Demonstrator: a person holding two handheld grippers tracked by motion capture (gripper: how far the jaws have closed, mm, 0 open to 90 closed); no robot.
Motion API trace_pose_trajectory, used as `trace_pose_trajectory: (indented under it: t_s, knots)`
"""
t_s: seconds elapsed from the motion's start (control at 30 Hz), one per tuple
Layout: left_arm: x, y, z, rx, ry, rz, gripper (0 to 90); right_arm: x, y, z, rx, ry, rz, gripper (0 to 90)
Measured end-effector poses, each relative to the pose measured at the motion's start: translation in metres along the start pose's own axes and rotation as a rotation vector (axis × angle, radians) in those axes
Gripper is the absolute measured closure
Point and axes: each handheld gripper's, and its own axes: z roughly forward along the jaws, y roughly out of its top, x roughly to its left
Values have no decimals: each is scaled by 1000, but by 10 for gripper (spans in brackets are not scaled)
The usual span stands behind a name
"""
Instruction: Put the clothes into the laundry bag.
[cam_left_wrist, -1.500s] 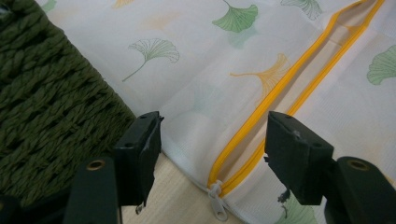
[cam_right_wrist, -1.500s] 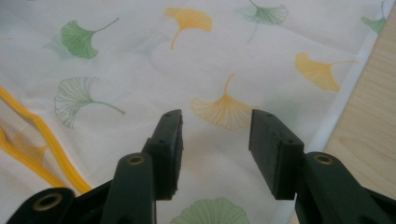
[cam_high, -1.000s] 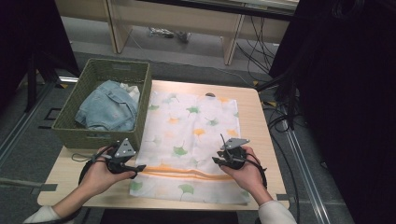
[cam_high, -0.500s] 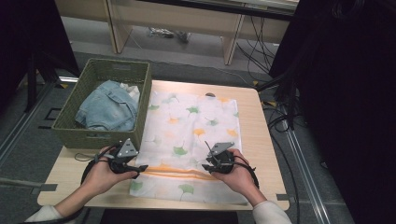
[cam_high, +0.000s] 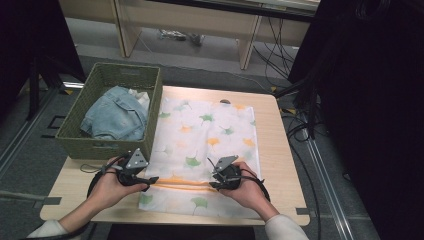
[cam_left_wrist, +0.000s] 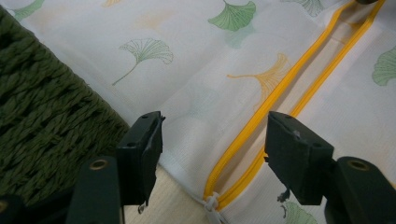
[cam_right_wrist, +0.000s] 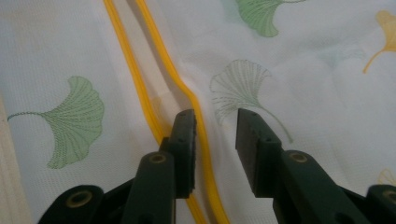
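Observation:
A white mesh bag (cam_high: 210, 130) printed with green and orange ginkgo leaves lies flat on the table. Its yellow zipper (cam_high: 180, 182) runs across near the front edge. My left gripper (cam_high: 152, 180) rests at the zipper's left end. In the left gripper view it (cam_left_wrist: 215, 126) is open, its jaws straddling the zipper (cam_left_wrist: 280, 88) without touching it. My right gripper (cam_high: 212, 182) sits over the middle of the zipper. Its jaws (cam_right_wrist: 215, 116) have just been closing but are still open, one jaw over the yellow tape (cam_right_wrist: 126, 70), and only flat white cloth (cam_right_wrist: 303, 70) lies below the gap.
A green woven basket (cam_high: 75, 145) stands at the bag's left edge and holds folded denim (cam_high: 117, 117); its wall (cam_left_wrist: 42, 121) is close beside my left jaw. Bare wooden table (cam_high: 280, 165) runs right of the bag. Cables and dark equipment lie beyond the right edge.
My right gripper has slid left along the zipper from the bag's right side toward its middle and sunk a little. The left gripper has stayed put.

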Motion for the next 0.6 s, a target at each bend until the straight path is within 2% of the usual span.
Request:
trace_pose_trajectory:
  t_s: [0.17, 0.3, 0.6]
  knots:
    - [0, 0, 0, 1, 0, 6, 370, 3, 4, 7, 33, 7, -7, 692]
    - [-1, 0, 0, 4, 2, 8, 370, 2, 7, 13, 49, -10, -39, 717]
    - [-1, 0, 0, 1, 2, 8, 371, 0, 10, 17, 67, -7, -36, 800]
